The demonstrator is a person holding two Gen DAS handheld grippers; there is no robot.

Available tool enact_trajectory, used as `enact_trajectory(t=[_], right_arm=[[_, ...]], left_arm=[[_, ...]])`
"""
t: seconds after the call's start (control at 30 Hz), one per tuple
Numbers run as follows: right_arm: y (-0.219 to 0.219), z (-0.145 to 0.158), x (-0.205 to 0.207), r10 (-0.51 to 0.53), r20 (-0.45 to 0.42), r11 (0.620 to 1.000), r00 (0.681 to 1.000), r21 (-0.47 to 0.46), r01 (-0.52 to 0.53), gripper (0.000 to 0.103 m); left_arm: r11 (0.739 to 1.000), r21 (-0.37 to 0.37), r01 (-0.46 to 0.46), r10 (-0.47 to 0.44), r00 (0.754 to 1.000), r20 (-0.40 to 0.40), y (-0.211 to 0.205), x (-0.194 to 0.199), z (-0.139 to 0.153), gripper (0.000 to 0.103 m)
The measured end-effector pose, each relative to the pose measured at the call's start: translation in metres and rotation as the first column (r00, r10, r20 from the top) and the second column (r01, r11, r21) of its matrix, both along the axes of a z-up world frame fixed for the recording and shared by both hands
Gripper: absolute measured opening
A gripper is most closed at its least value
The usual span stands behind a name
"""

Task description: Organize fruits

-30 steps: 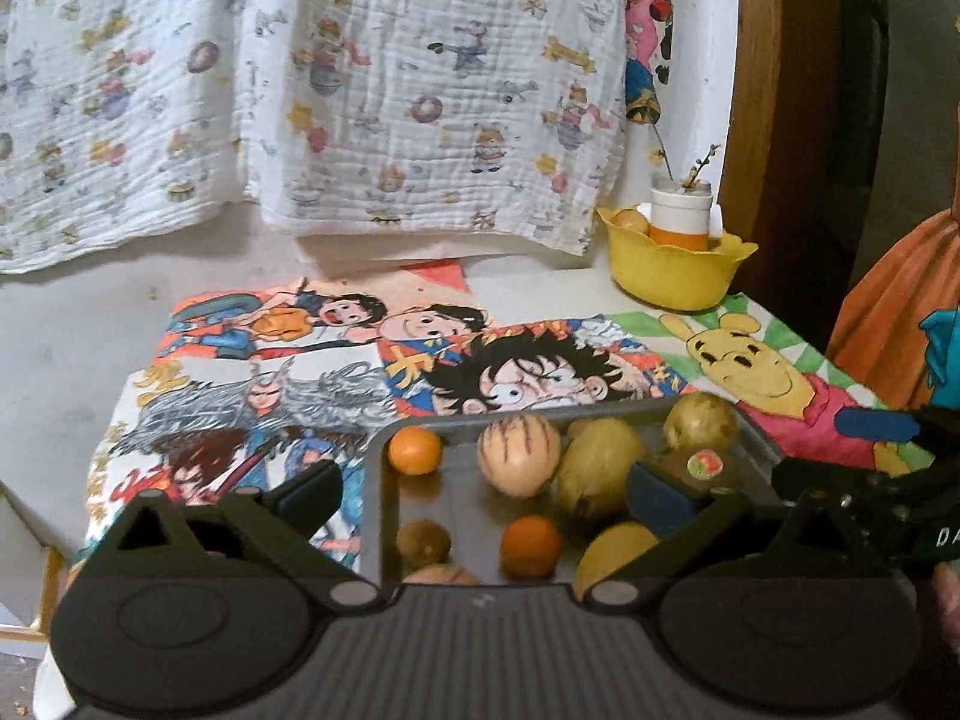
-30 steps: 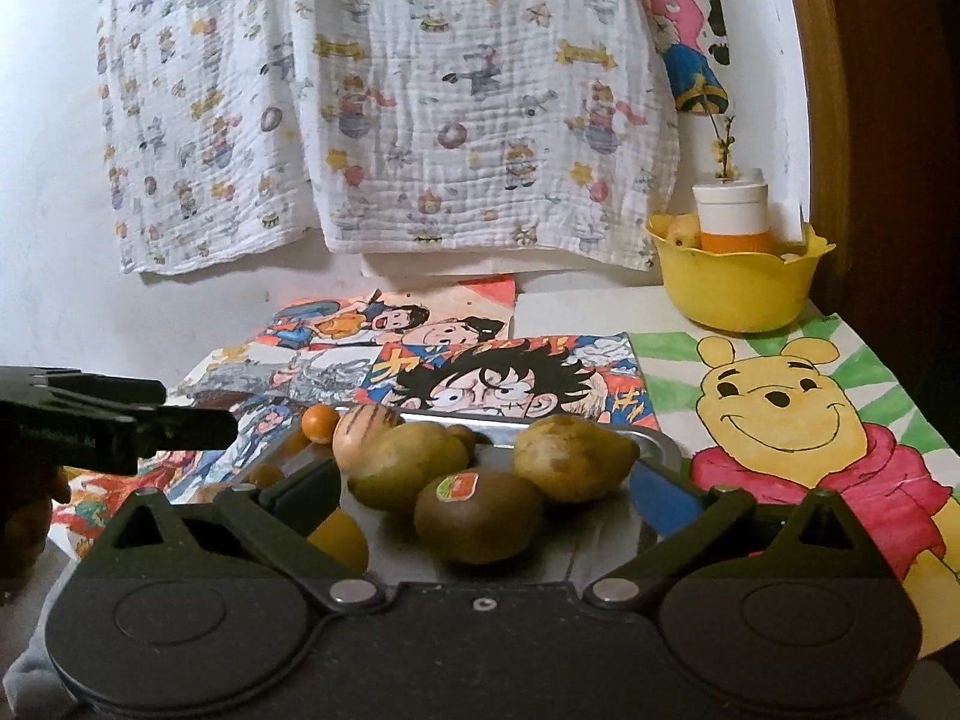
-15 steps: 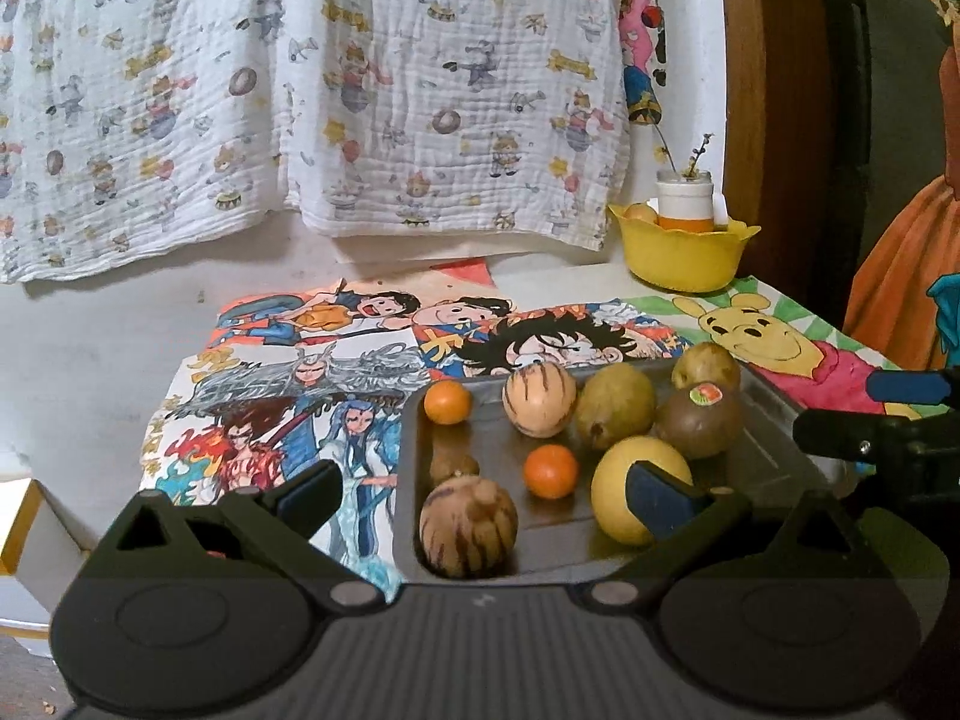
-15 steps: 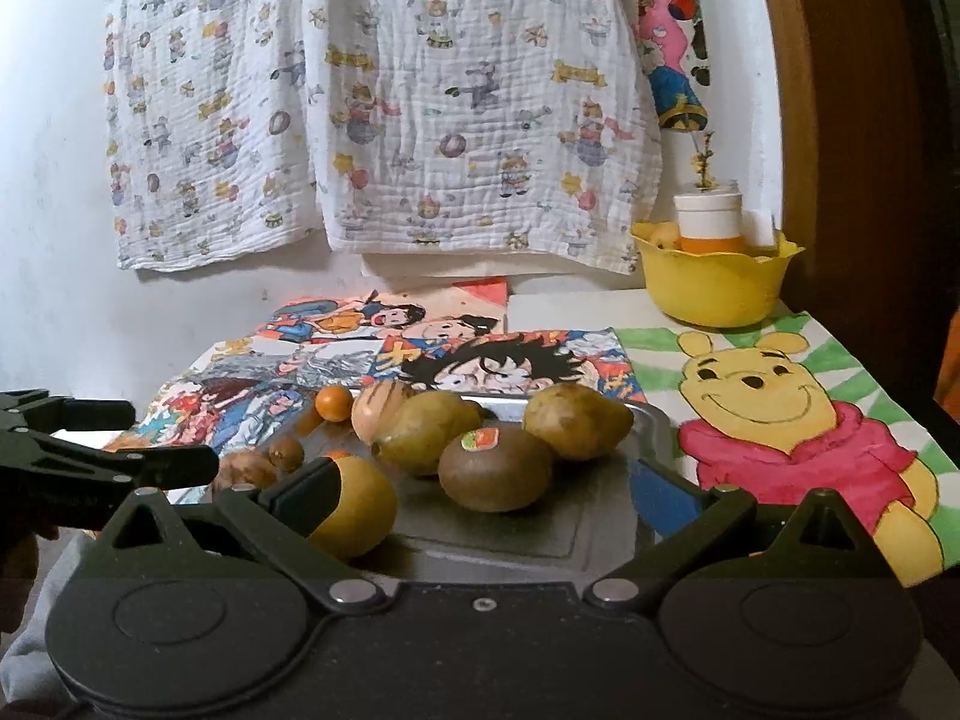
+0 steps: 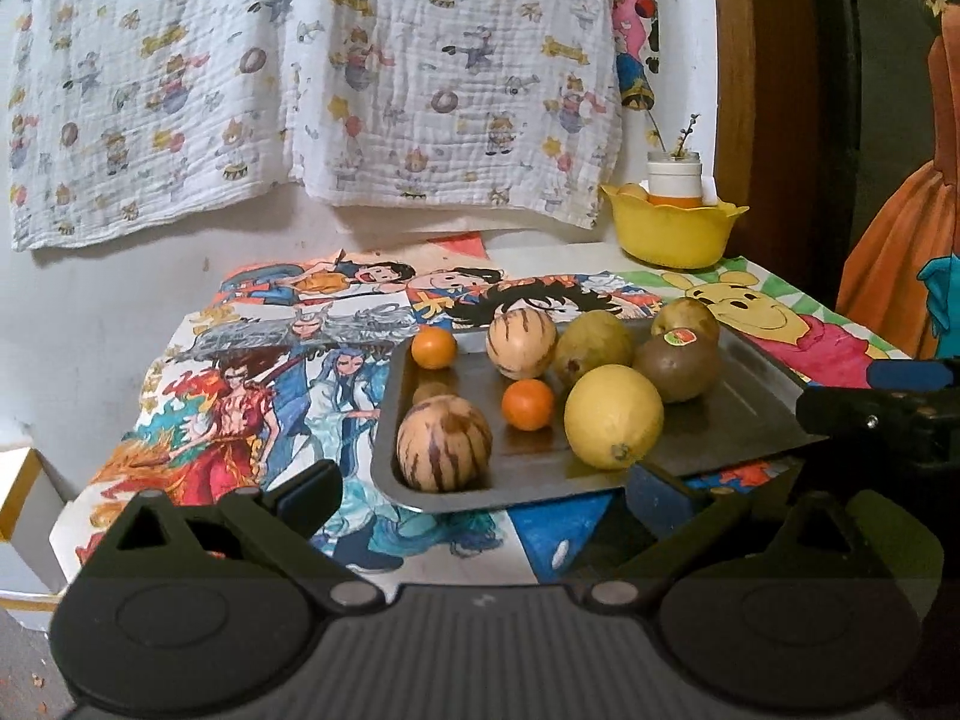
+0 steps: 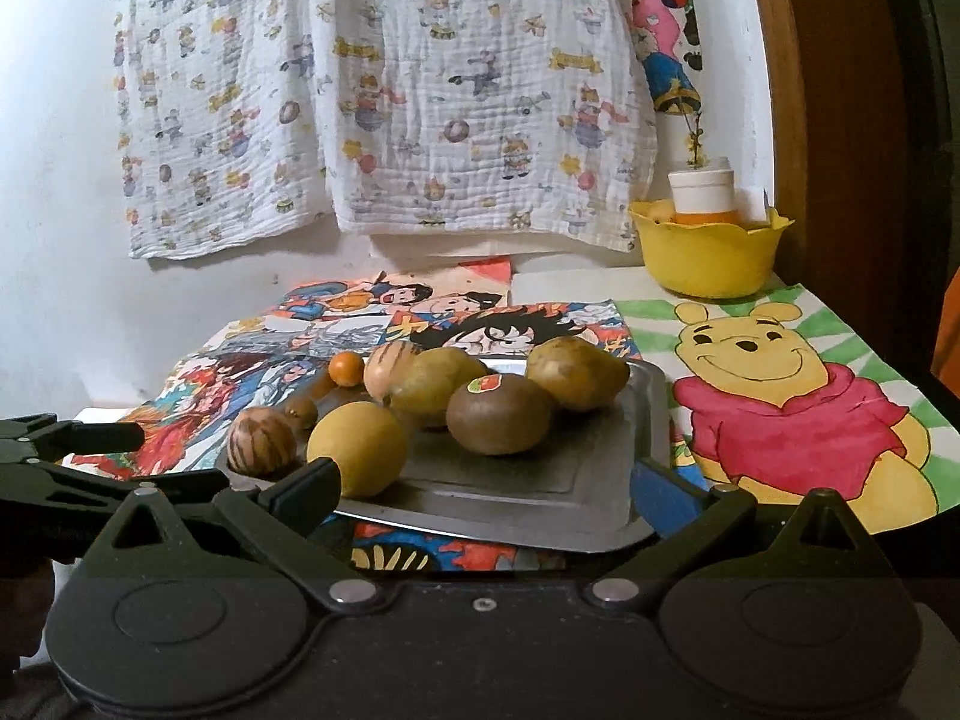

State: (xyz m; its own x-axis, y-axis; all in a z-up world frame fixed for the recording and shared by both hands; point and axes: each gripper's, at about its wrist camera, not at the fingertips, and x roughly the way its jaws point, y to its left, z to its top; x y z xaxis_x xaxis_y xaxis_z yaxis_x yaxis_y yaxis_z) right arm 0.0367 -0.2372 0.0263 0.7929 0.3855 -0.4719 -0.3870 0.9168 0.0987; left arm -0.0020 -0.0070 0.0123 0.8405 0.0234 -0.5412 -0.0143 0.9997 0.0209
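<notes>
Fruits all on metal tray [image 5: 750, 396], unsorted; yellow bowl [image 5: 675, 234] far back. We hold left tool [image 5: 480, 495], right tool [image 6: 483, 495] spread, empty. Sorting not begun, we judge.

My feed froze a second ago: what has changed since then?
Both grippers, left and right, pulled back from the tray, open and empty. Nothing was grasped. The fruit, including the yellow lemon, stayed put on the tray.
</notes>
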Motion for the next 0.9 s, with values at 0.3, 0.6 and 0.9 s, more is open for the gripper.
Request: enact_trajectory(t=[0.3,0.6,0.9], right_arm=[[0.001,-0.002,-0.005,0.022,0.003,1.000,1.000,0.003,-0.022,0.102],[0.003,-0.005,-0.007,0.040,-0.017,0.999,0.999,-0.011,-0.040,0.102],[0.004,-0.009,-0.004,0.045,-0.043,0.998,0.998,-0.034,-0.046,0.102]], left_arm=[[1.000,0.005,-0.029,0.029,1.000,0.004,0.001,-0.007,0.000,0.103],[0.999,-0.008,-0.046,0.046,0.999,-0.001,0.005,-0.011,-0.001,0.103],[0.999,-0.015,-0.052,0.052,0.999,-0.012,0.006,-0.013,-0.003,0.103]])
